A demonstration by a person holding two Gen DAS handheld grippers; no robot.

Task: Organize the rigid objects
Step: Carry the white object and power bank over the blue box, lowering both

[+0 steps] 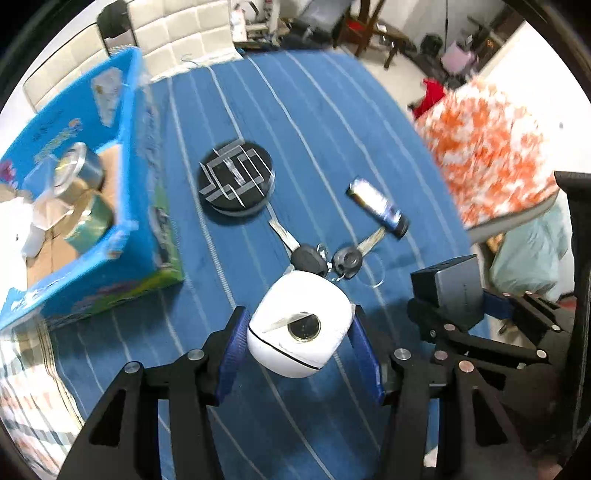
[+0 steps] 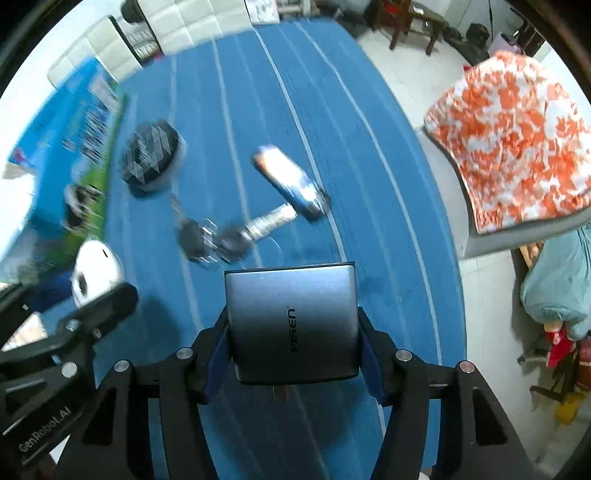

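Jaws of the left gripper [image 1: 299, 341] clamped a rounded white plastic case [image 1: 300, 332]; the right gripper [image 2: 293, 338] pinched a grey metal PISEN charger [image 2: 291, 321]. Blue cardboard box [image 1: 142, 206] sat at ten o'clock, probably the destination; carry each level over the keys [image 1: 325, 258].

I am working in a lived-in home, a bedroom or living room by the look of it. The surface under me is a blue cloth with thin white stripes [image 1: 314, 122] spread over something soft, with a cream tufted headboard or sofa back [image 1: 177, 33] along its far edge. Beyond its right edge I see pale floor tiles, wooden chairs [image 1: 373, 26], an orange-and-white patterned cushion [image 2: 517, 140], heaped clothes and bags [image 2: 557, 288], and household clutter by the far wall
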